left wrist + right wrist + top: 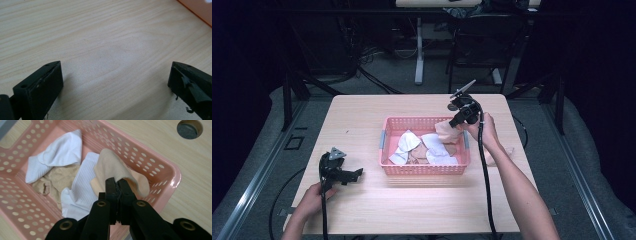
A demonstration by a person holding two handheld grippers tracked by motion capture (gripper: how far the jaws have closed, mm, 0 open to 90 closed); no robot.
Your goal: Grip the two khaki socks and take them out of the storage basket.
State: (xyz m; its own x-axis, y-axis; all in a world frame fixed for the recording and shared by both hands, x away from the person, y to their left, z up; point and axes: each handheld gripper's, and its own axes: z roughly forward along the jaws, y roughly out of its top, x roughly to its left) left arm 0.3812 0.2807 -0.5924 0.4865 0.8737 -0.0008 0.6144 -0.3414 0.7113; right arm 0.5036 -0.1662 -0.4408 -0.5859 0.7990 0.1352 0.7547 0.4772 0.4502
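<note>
A pink perforated basket stands in the middle of the wooden table and holds several white and tan socks. My right gripper hangs over the basket's far right corner, shut on a peach sock that dangles from it. In the right gripper view the jaws pinch a fold of that sock above the basket's rim. Below lie a white sock, a ribbed white sock and a tan one. My left gripper rests low at the table's left, open, with only bare wood between its jaws.
A pale sock-like piece lies on the table right of the basket, partly behind the right forearm. A round grey-plugged hole sits in the tabletop beyond the basket. The basket's corner edges into the left gripper view.
</note>
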